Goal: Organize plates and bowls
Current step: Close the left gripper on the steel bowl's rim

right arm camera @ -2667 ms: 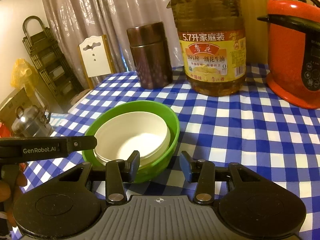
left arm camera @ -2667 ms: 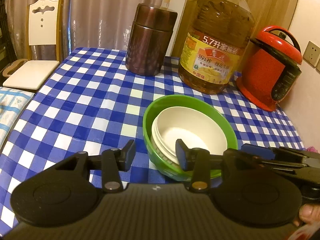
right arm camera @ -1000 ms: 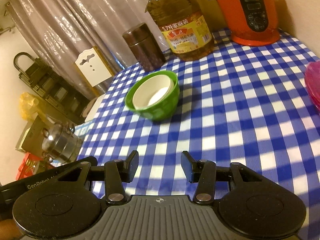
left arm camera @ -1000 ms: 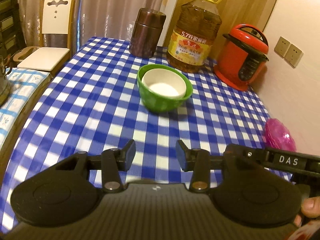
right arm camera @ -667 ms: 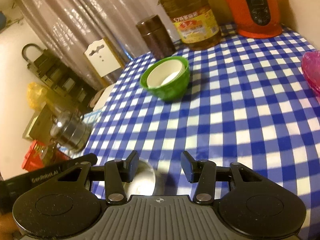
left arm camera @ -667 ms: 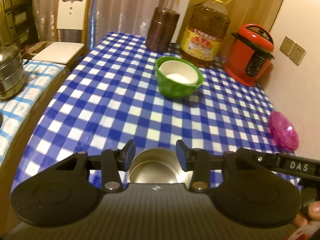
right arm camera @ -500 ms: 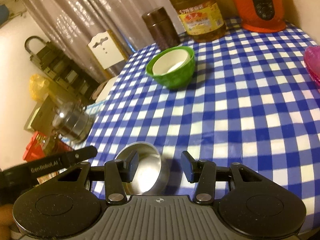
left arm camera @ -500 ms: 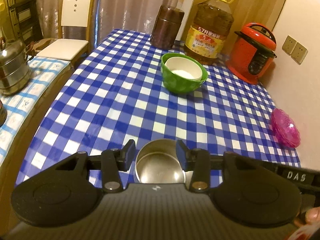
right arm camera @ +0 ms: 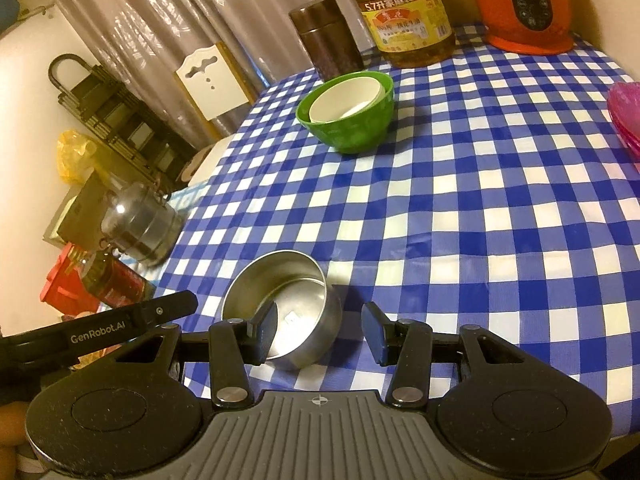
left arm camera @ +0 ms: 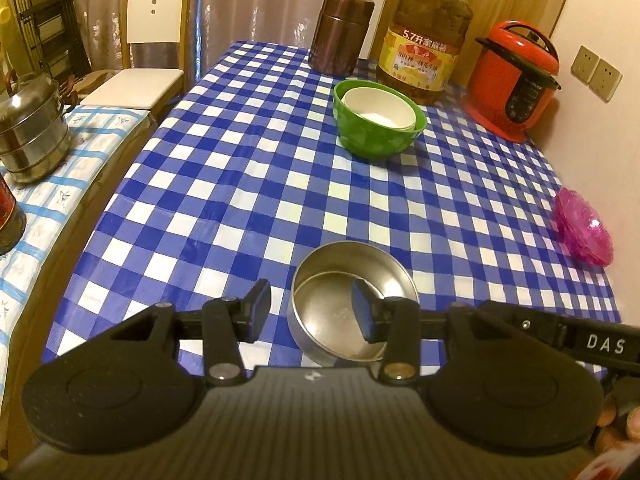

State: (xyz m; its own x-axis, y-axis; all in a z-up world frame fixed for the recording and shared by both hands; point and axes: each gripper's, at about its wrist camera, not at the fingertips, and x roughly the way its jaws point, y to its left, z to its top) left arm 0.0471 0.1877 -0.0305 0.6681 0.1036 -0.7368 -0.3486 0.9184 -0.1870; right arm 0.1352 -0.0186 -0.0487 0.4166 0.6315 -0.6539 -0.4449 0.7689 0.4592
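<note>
Both grippers have drawn back from the green bowl point(left arm camera: 378, 130), which holds the white bowl point(left arm camera: 378, 108). Left gripper point(left arm camera: 310, 312) and right gripper point(right arm camera: 320, 330) hover spread and empty over the steel bowl point(left arm camera: 352, 308), well nearer than the green bowl. 1 nesting done; steel and pink dish point(left arm camera: 584, 226) remain.

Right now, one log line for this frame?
left gripper: open | right gripper: open | steel bowl: on table, ungripped | white bowl: nested in green bowl

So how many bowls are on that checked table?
4, maybe more nested unseen: a steel bowl near the front edge, a white bowl nested in a green bowl toward the back, and a pink bowl at the right edge.
</note>
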